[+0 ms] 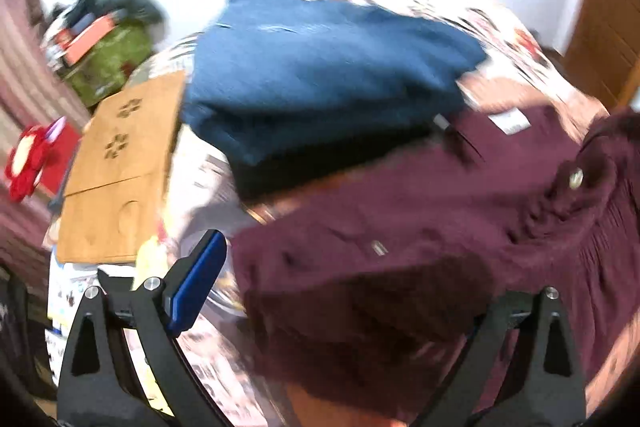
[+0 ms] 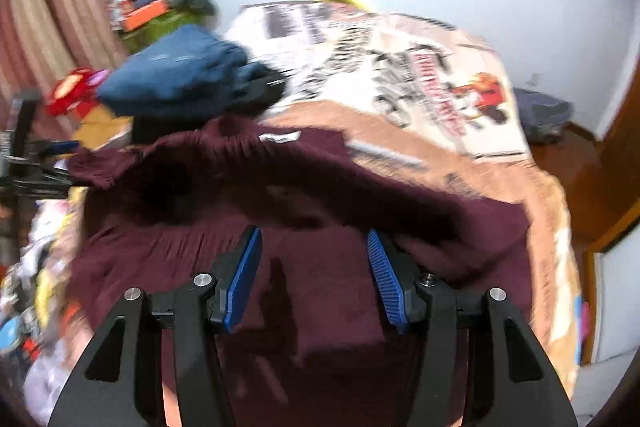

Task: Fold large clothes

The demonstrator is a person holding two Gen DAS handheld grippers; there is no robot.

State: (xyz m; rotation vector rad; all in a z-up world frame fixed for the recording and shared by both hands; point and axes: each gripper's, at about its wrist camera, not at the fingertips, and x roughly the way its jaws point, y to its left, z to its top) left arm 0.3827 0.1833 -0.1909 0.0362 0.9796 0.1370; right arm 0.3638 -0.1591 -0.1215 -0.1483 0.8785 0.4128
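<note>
Your right hand-held gripper [image 2: 314,275] stands about half open above the maroon garment [image 2: 304,187], both blue pads bare, with cloth showing in the gap below them and not pinched. That reads as a hand hovering over the middle of the fabric, free to choose an edge.

Your left hand-held gripper [image 1: 340,291] has its jaws set wide. The left blue pad [image 1: 198,283] is clear of the cloth, over the bed; the right finger is covered by a hump of maroon fabric, so I cannot tell whether it presses on anything. With the jaws that far apart, my judgement is that it holds nothing.

The maroon garment lies bunched across the near part of the bed [image 2: 472,163], with a white label [image 1: 510,121] showing near its far edge and a small metal button [image 1: 576,179] towards the right in the left wrist view. The ridges and dark folds say it is not yet spread flat, so folding looks barely begun.

Behind it sits a blue garment [image 1: 320,67], heaped on the patterned bedspread and just touching the maroon one at its near edge. A wooden board [image 1: 120,167] lies beside the heap at the left side of the bed.

Both views are smeared, so small details are uncertain. Flatten the cloth before creasing.
</note>
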